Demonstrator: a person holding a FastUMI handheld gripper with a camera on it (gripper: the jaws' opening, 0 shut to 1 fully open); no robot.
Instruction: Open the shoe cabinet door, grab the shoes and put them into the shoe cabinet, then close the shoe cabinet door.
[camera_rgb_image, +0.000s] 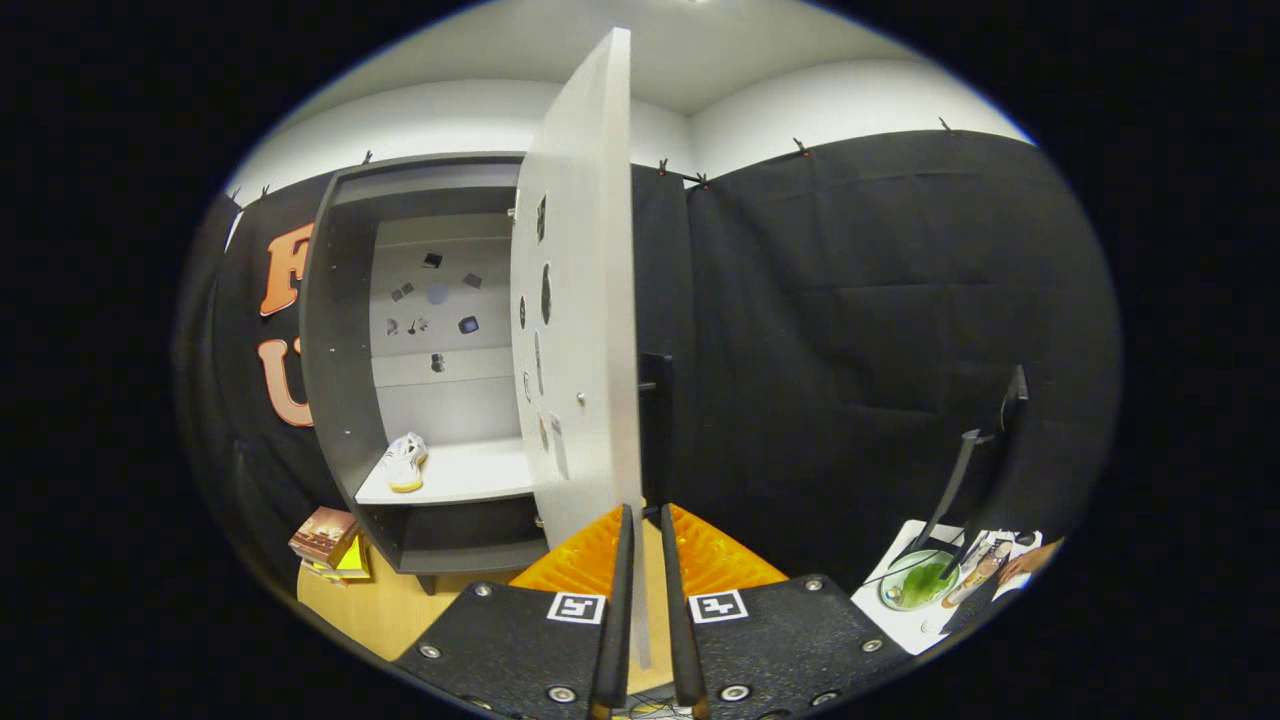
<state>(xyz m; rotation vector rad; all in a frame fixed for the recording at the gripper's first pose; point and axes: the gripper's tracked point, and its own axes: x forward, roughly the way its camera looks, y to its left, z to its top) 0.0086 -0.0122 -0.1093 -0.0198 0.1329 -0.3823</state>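
Note:
The dark shoe cabinet (335, 380) stands open on a wooden table. A white shoe (405, 462) with a yellowish sole lies on the pale shelf (470, 475) inside, near the left wall. The pale cabinet door (580, 300) is swung out towards me and seen nearly edge-on, with a dark handle (655, 400) on its right face. My gripper (645, 515) is at the door's lower free edge. That edge runs down between the two fingers, which stand close together and press on it from both sides.
A small brown and yellow box (325, 540) lies on the wooden table (380, 600) left of the cabinet. To the right, a white surface holds a green bowl (918, 580) and a black stand (960, 480), with a hand (1030, 560) beside them.

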